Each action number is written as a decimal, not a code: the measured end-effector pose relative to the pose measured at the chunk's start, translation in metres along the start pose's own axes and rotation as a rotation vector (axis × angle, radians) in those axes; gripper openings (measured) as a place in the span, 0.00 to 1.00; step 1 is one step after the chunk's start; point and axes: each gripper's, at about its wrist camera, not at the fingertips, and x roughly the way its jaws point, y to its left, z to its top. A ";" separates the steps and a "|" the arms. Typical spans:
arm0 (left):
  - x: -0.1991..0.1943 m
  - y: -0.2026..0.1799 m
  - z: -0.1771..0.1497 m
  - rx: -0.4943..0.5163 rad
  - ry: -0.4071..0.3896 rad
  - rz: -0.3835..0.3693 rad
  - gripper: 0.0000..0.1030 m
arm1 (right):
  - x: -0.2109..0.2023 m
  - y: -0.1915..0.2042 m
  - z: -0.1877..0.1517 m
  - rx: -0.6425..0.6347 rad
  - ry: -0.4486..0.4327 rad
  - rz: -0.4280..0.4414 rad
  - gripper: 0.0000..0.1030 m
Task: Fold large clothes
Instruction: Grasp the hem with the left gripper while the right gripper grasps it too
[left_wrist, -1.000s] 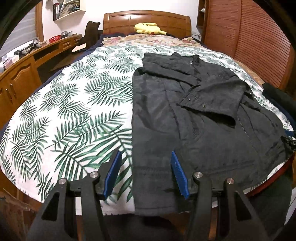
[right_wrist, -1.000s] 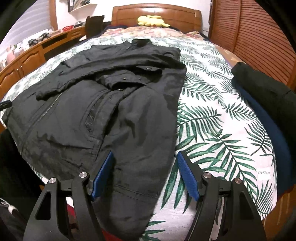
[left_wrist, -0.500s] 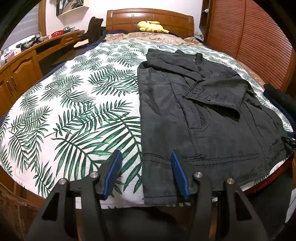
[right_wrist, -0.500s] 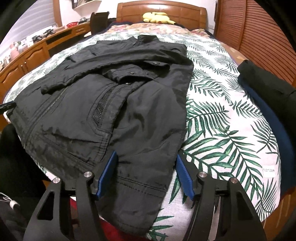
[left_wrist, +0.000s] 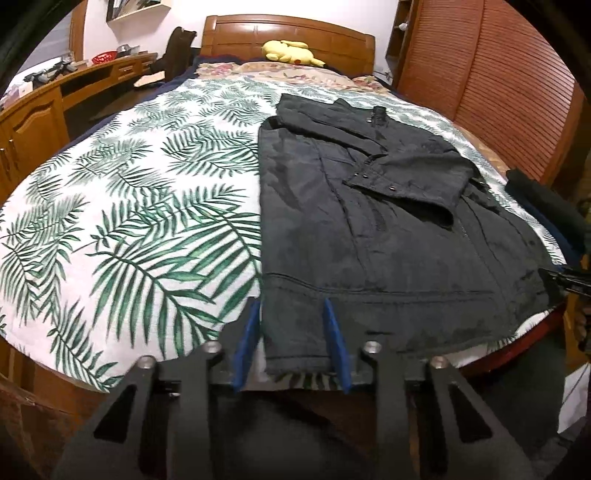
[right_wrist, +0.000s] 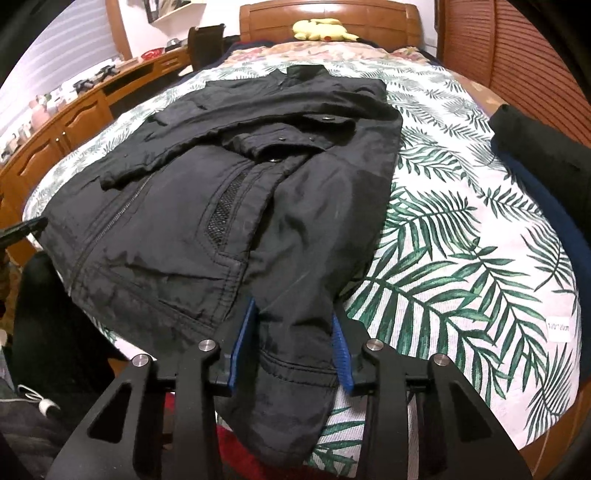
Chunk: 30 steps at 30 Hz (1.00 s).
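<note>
While the black padded zip-front jacket is lying spread on the white bedspread printed with green palm leaves, its hem is hanging slightly over the near edge. The left gripper is straddling the hem's left corner with blue pads parted (fabric between, not pinched), and the right gripper is bracketing the right corner likewise, its pads apart.
</note>
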 end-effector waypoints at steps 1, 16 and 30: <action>-0.001 0.000 0.000 -0.001 0.000 -0.002 0.24 | 0.001 0.000 0.000 0.004 0.002 0.004 0.37; -0.084 -0.044 0.060 0.082 -0.239 -0.038 0.03 | -0.059 0.003 0.043 0.012 -0.224 0.112 0.05; -0.212 -0.084 0.068 0.193 -0.448 -0.076 0.02 | -0.181 0.016 0.065 -0.021 -0.465 0.120 0.04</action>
